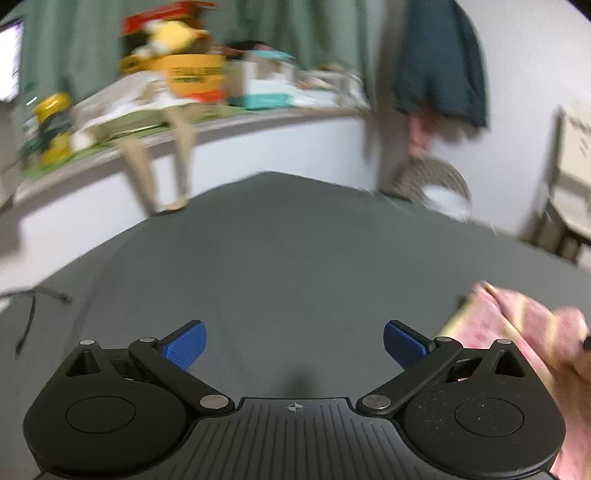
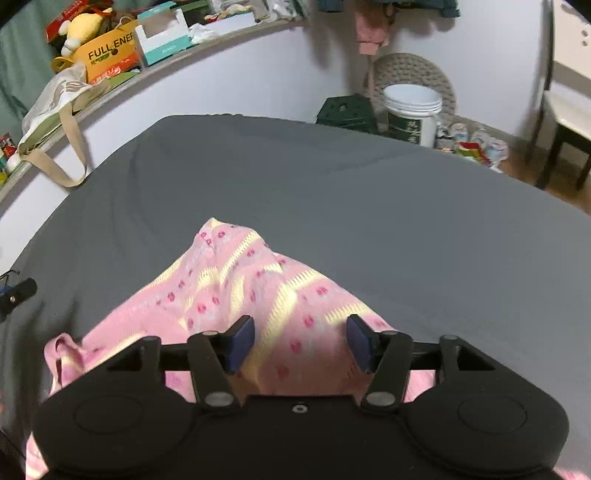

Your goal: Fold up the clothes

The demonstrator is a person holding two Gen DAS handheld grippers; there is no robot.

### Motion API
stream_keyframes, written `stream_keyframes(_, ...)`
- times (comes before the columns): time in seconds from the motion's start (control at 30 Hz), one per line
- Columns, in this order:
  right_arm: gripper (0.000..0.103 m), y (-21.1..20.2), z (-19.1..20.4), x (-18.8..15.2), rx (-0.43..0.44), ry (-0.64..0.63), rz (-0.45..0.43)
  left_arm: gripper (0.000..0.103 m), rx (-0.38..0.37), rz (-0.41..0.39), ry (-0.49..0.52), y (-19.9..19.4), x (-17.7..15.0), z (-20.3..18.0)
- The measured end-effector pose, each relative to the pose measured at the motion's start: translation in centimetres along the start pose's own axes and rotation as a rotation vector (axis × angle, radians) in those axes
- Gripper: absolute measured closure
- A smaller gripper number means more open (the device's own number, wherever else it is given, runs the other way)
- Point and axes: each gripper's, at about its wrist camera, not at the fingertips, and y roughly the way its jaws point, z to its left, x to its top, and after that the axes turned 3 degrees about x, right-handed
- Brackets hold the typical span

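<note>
Looking along the left tongs point(image 1: 294, 345), the two blue pads point(image 1: 186, 345) stand wide apart with nothing between them, above bare grey bed sheet point(image 1: 280, 258). The picture is blurred. One pink garment point(image 1: 517, 325) shows at the right edge, just beside the right-hand pad, lying on the sheet. Ahead of the tongs the sheet runs open to its far edge, where a white wall begins. On the shelf point(image 1: 229, 118) above that wall stands a yellow box point(image 1: 192, 77) with a yellow soft toy point(image 1: 173, 35) on top; what else is in it I cannot tell. One beige bag strap point(image 1: 162, 162) hangs down from the shelf edge.

In the right wrist view, the right tongs point(image 2: 301, 341) are also parted, their pads apart over the pink garment point(image 2: 258, 288), which is dotted and striped pale yellow and lies bunched on the grey sheet point(image 2: 369, 184); no pad is seen pinching it. The garment fills the near middle; the sheet beyond and to the right is free up to its far edge. On the shelf point(image 2: 207, 44) are one yellow box point(image 2: 110, 51) holding the soft toy point(image 2: 83, 27) and one open teal-and-white box point(image 2: 166, 33), contents unclear. On the floor past the bed stand one white bucket point(image 2: 412, 110) and one dark green crate point(image 2: 347, 110).
</note>
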Motion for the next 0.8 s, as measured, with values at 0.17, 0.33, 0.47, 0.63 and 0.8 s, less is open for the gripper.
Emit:
stream_keyframes(0.17,0.095,1.1,0.6,4.3,-0.104,-0.060,-0.039,0.001,-0.228,0.039,-0.089,2.9,-0.6,1.1)
stream_keyframes(0.33,0.095,3.1,1.4,12.5,-0.280,-0.158,-0.101,0.001,-0.319,0.013,-0.057,3.9,-1.6,0.5)
stream_keyframes(0.47,0.095,7.7,2.0,16.9,-0.402,-0.271,-0.085,0.001,-0.334,0.016,-0.021,4.9,-2.0,0.2)
stream_keyframes(0.63,0.090,13.6,0.6,16.1,-0.444,-0.217,0.039,0.001,-0.339,0.039,-0.020,5.6,-2.4,0.6)
stream_keyframes(0.8,0.034,9.0,1.7,15.9,-0.396,-0.205,-0.091,0.001,-0.324,0.045,-0.047,6.0,-2.1,1.0)
